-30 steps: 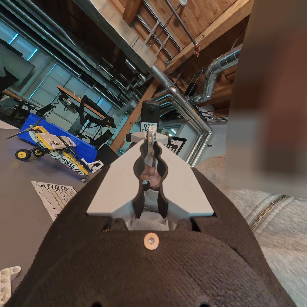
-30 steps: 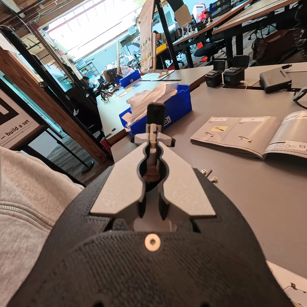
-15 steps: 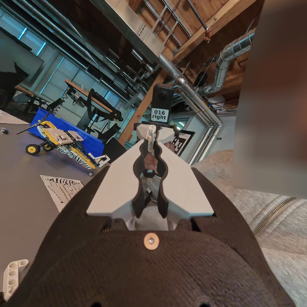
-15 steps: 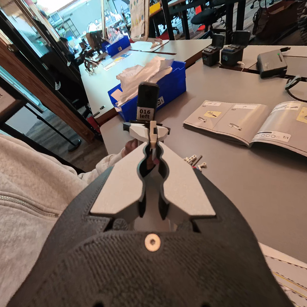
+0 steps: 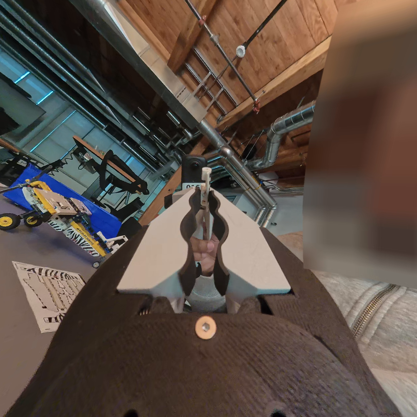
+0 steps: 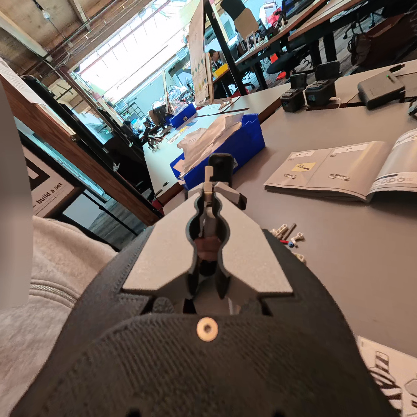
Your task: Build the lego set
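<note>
Right now both grippers meet nose to nose in the air above the near edge of the grey table [image 6: 338, 259], and between them is a small white lego piece [image 5: 205, 180]. The left gripper [image 5: 204, 194] has its jaws drawn together on the lower part of that piece; the right gripper [image 6: 208, 191] is likewise pinched onto it from the opposite side. Its long axis stands upright, poking above both sets of tips, so each claw faces it head-on and neither is nearer. Any push or twist, I'd guess, has to run along that shared line.

Just beyond the right gripper lie loose small parts [image 6: 287, 234], then the open instruction booklet [image 6: 327, 171] and a blue bin [image 6: 237, 149]. Left of the left gripper sit a sticker sheet [image 5: 49, 291] and, farther off, the yellow zebra-striped model [image 5: 56, 212].
</note>
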`<state>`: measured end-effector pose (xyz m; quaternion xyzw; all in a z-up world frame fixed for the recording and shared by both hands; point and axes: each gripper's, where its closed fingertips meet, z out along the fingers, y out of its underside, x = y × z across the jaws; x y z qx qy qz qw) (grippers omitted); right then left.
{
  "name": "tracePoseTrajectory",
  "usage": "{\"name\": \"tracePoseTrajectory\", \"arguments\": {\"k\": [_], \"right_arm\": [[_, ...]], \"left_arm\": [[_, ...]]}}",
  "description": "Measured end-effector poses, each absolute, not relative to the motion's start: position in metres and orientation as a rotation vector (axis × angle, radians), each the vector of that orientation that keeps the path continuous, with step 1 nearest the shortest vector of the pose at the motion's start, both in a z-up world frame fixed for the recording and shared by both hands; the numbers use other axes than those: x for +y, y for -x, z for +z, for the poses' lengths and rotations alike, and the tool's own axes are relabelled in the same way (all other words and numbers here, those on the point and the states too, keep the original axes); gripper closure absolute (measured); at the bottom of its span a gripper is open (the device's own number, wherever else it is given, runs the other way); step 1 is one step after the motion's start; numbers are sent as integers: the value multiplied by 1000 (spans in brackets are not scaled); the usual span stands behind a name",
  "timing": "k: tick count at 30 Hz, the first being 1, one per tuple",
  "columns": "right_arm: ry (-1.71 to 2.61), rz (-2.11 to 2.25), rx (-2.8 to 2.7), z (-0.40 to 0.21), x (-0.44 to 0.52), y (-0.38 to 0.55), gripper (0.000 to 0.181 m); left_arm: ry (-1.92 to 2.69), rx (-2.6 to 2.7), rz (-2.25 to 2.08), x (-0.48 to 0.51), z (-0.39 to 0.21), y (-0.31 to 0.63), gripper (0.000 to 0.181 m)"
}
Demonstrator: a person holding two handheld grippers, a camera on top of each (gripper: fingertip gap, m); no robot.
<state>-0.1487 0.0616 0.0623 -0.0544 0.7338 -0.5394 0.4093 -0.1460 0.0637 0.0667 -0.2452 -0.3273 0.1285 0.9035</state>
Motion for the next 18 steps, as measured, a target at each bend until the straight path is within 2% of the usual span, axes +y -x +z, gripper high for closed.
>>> {"name": "tracePoseTrajectory", "arguments": {"k": [9, 18], "right_arm": [[313, -1405, 2080, 59, 61, 150, 177], [138, -1303, 1907, 56, 60, 150, 176]], "left_arm": [[505, -703, 316, 63, 65, 150, 174], [478, -708, 321, 61, 64, 152, 174]]}}
